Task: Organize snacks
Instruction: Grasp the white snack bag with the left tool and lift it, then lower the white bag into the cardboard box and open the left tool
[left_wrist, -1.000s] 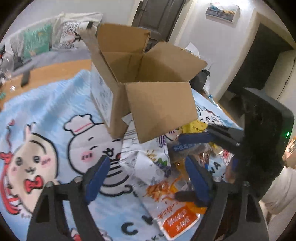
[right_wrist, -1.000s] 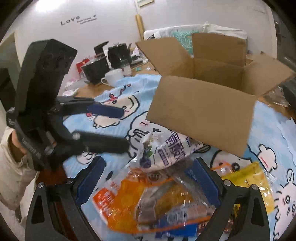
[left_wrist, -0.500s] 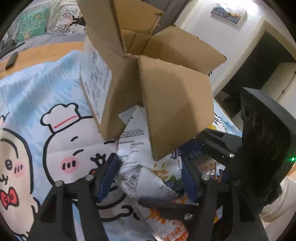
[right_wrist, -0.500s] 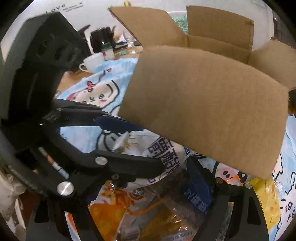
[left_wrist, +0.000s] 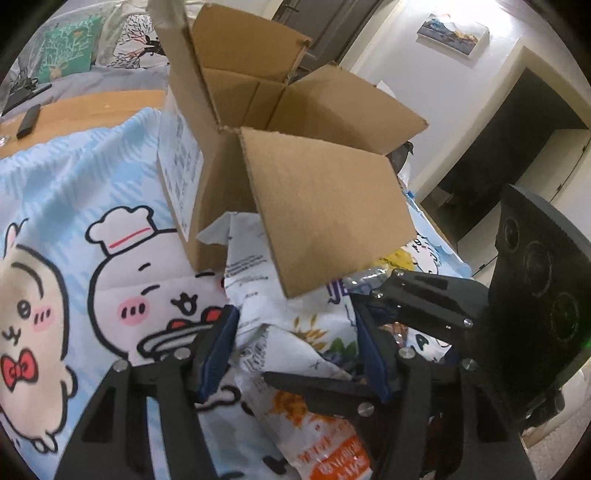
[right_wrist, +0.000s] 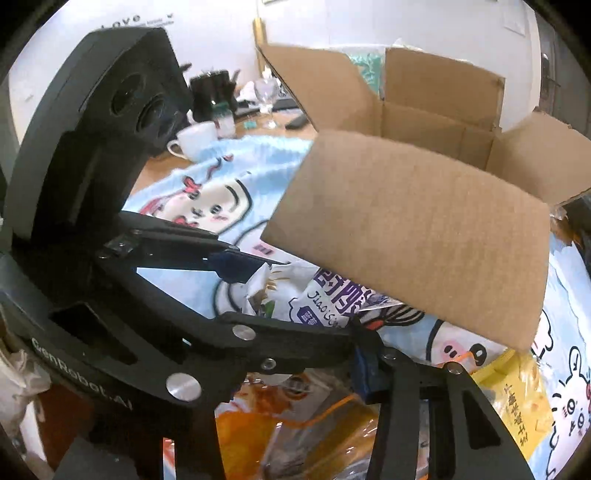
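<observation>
An open cardboard box (left_wrist: 236, 96) stands on the cartoon-print cloth, its near flap (left_wrist: 328, 206) hanging over a pile of snack bags. A white snack bag with purple print (left_wrist: 291, 347) lies between the blue pads of my left gripper (left_wrist: 295, 354), whose jaws stand close on both sides of it. The bag also shows in the right wrist view (right_wrist: 325, 302), held at one end by the left gripper (right_wrist: 255, 291). My right gripper (right_wrist: 295, 369) is low over an orange snack bag (right_wrist: 295, 417); only its right pad (right_wrist: 364, 373) shows.
A yellow snack bag (right_wrist: 517, 402) lies to the right on the cloth (left_wrist: 74, 206). A white cup (right_wrist: 192, 140), a wine glass (right_wrist: 267, 99) and black kitchenware stand on the wooden table behind. A black remote (left_wrist: 28, 120) lies far left.
Both grippers moved in toward the box and the pile. My left gripper's jaws narrowed around the white snack bag, which has lifted slightly under the box flap.
</observation>
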